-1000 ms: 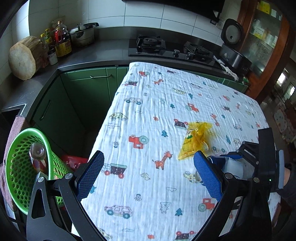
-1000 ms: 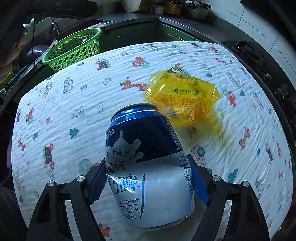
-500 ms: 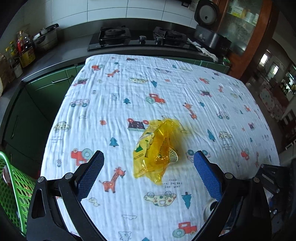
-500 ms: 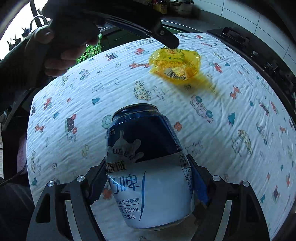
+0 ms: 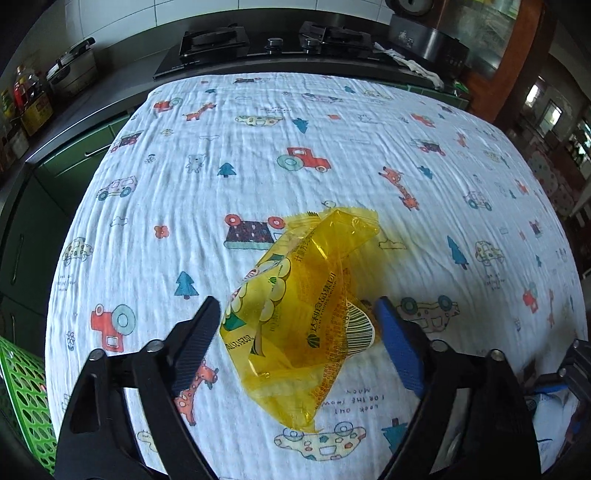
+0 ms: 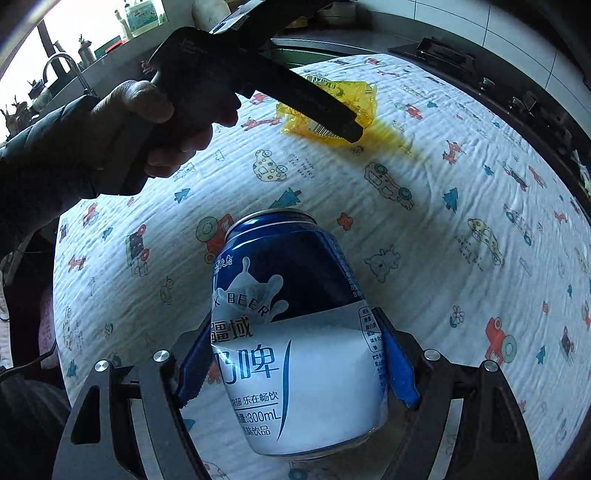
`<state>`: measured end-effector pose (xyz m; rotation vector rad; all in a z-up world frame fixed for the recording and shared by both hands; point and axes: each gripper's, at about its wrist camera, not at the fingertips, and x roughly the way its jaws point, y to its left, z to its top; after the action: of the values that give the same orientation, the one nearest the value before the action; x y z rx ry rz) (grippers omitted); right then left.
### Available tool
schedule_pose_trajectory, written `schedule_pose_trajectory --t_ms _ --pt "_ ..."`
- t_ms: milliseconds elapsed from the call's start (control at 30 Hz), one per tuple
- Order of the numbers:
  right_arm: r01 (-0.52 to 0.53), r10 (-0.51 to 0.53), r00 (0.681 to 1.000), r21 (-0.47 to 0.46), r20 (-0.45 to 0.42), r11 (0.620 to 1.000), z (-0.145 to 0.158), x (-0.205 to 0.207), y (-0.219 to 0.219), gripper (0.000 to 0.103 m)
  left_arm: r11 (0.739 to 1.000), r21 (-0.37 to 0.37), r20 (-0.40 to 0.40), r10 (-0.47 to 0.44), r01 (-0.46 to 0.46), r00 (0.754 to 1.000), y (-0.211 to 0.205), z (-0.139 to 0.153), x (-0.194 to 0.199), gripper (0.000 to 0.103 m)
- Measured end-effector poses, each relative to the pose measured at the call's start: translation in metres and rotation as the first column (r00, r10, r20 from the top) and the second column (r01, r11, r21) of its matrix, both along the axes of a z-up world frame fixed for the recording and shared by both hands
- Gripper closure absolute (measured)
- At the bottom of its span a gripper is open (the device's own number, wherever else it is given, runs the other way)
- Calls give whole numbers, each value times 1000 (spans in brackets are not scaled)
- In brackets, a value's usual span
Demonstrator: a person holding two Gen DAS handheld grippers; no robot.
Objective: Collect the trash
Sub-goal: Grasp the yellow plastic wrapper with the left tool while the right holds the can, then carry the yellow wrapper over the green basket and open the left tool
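A crumpled yellow plastic wrapper (image 5: 306, 295) lies on the cartoon-print tablecloth (image 5: 332, 147). My left gripper (image 5: 297, 325) is open, its fingers on either side of the wrapper, close to its edges. The wrapper also shows in the right wrist view (image 6: 332, 107), partly hidden by the left gripper's finger. My right gripper (image 6: 291, 362) is shut on a blue and white drink can (image 6: 291, 332) and holds it above the cloth. A green plastic basket (image 5: 26, 398) shows at the lower left edge of the left wrist view.
A gas hob (image 5: 273, 37) and dark counter (image 5: 110, 85) run behind the table. Bottles and a pot (image 5: 74, 70) stand at the far left. A rice cooker (image 5: 424, 33) stands at the back right. The hand holding the left gripper (image 6: 159, 122) is over the table's left part.
My left gripper has swung from the basket side over the table and come down around the yellow wrapper. My right gripper has drawn back from the wrapper with the can.
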<state>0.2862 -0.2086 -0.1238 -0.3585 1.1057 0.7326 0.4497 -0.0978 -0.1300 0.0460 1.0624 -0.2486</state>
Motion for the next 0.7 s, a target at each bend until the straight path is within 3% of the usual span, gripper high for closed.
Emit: schedule_pose_trajectory --t_ms 233,400,700 --pt "4 -4 1000 -2 4 1000 0 -1 3 27 1000 -11 12 15 -15 1000 7 8 -6 62" --pt "2 -2 1000 15 13 1000 5 -5 10 27 1000 7 43 16 -16 999 19 26 -20 74" --pt "-36 33 998 63 47 997 25 -20 39 27 998 2 108 64 -64 992 56 74 -57 76"
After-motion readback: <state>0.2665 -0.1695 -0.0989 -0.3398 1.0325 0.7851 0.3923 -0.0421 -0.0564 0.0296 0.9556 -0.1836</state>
